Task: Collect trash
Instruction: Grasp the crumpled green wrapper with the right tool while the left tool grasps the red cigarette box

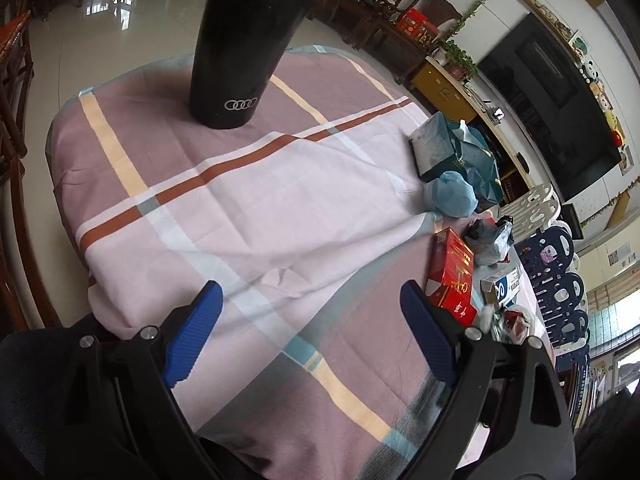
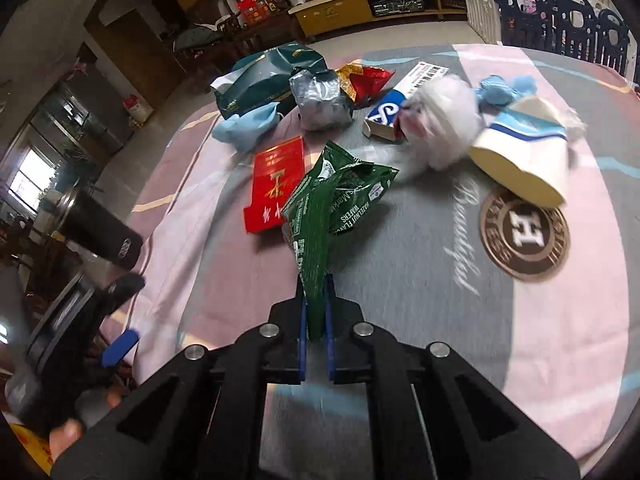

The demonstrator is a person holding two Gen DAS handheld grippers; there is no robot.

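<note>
My right gripper (image 2: pixel 315 292) is shut on the tail of a crumpled green wafer wrapper (image 2: pixel 332 204), which stands up from the tablecloth. Beyond it lies scattered trash: a red carton (image 2: pixel 276 182), a blue-and-white box (image 2: pixel 394 106), a white tissue wad (image 2: pixel 440 128), a squashed paper cup (image 2: pixel 524 160), blue wads (image 2: pixel 500 90), a grey bag (image 2: pixel 320 102), a red foil wrapper (image 2: pixel 366 80). My left gripper (image 1: pixel 312 308) hangs open over bare cloth, nothing between its blue fingers (image 1: pixel 196 332). The red carton (image 1: pixel 452 276) lies just right of it. The left gripper (image 2: pixel 120 344) also shows at the lower left of the right wrist view.
A tall black tumbler (image 1: pixel 244 40) stands at the far side of the table; the same tumbler (image 2: pixel 100 228) shows at the left of the right wrist view. A teal paper bag (image 2: pixel 272 80) sits at the back. A round brown coaster (image 2: pixel 524 236) lies to the right. A striped cloth (image 1: pixel 280 200) covers the table.
</note>
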